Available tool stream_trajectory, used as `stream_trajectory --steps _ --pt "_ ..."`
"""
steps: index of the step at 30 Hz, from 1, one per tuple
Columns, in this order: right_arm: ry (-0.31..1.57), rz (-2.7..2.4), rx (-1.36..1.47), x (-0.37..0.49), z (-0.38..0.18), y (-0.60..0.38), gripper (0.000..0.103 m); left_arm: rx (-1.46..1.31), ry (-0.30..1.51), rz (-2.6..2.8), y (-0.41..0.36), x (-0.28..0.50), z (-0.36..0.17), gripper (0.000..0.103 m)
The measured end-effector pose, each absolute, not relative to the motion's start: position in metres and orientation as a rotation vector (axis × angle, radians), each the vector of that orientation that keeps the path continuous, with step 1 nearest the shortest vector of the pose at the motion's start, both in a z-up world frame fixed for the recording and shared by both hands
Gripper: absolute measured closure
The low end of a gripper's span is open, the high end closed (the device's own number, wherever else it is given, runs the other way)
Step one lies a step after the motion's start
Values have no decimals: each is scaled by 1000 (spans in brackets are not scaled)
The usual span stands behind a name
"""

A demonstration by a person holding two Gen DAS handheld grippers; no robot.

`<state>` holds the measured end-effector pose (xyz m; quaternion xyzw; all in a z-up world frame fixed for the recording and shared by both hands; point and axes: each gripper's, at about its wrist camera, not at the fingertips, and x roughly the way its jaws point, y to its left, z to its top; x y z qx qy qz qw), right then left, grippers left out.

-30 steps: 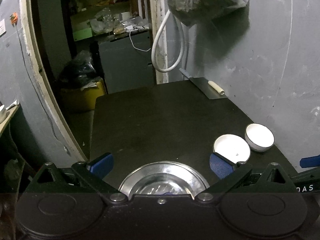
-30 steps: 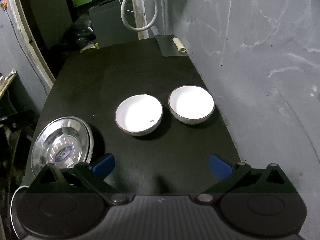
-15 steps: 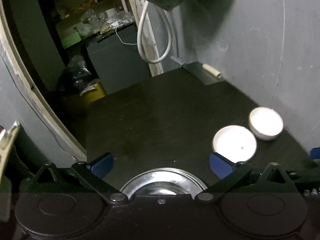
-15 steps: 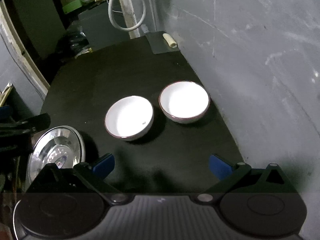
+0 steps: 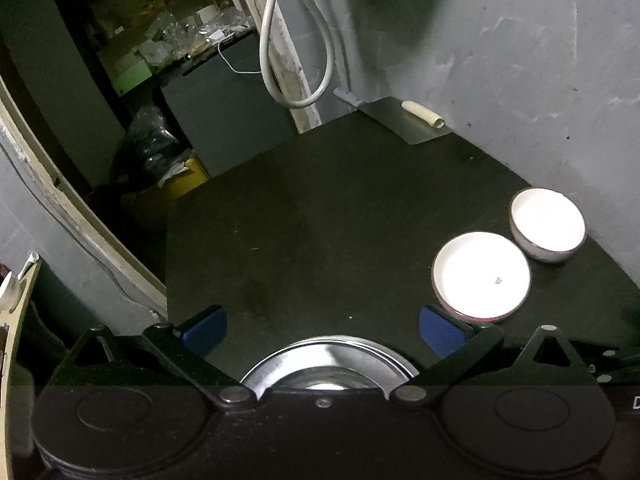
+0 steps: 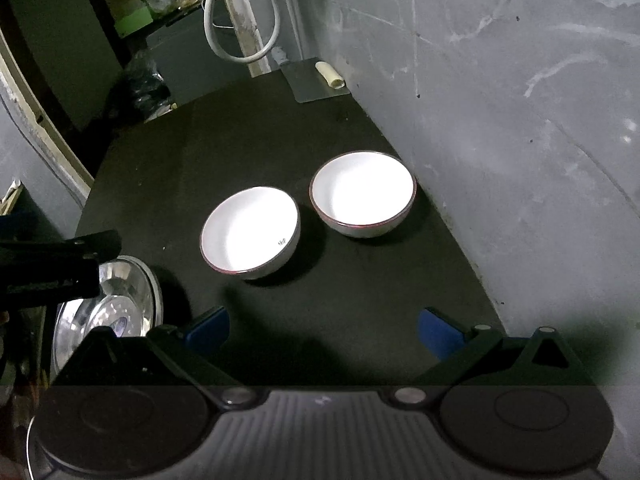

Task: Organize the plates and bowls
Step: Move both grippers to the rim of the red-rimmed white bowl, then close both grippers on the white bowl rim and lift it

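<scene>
Two white bowls with dark red rims sit side by side on the black table (image 6: 168, 168): the nearer bowl (image 6: 250, 232) (image 5: 482, 276) and the farther bowl (image 6: 362, 192) (image 5: 547, 229) close to the grey wall. A steel plate (image 5: 328, 364) (image 6: 108, 312) lies at the table's near left edge. My left gripper (image 5: 322, 330) hovers open just above and in front of that plate, nothing between its blue pads. My right gripper (image 6: 323, 330) is open too, held over bare table short of the bowls. The left gripper's black frame (image 6: 48, 264) partly covers the plate in the right wrist view.
A grey wall (image 6: 500, 120) runs along the table's right side. At the far corner lies a flat grey sheet (image 6: 316, 80) with a small pale roll (image 6: 330, 74). A white hose (image 5: 296, 48) hangs beyond the table. Clutter and a dark cabinet (image 5: 224, 108) stand behind.
Both grippers have lifted and tilted downward, the left one turning rightward. The bowls now sit farther out in the right wrist view. Plate and bowls have not moved.
</scene>
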<state>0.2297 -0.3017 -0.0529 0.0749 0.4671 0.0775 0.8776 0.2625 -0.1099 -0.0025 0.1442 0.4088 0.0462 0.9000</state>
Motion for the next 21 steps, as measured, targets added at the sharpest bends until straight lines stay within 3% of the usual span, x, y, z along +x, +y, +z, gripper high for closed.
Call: stream_trajectory --steps 21 --pt "917 102 230 240 -71 -312 0 270 901 26 -117 316 -31 1"
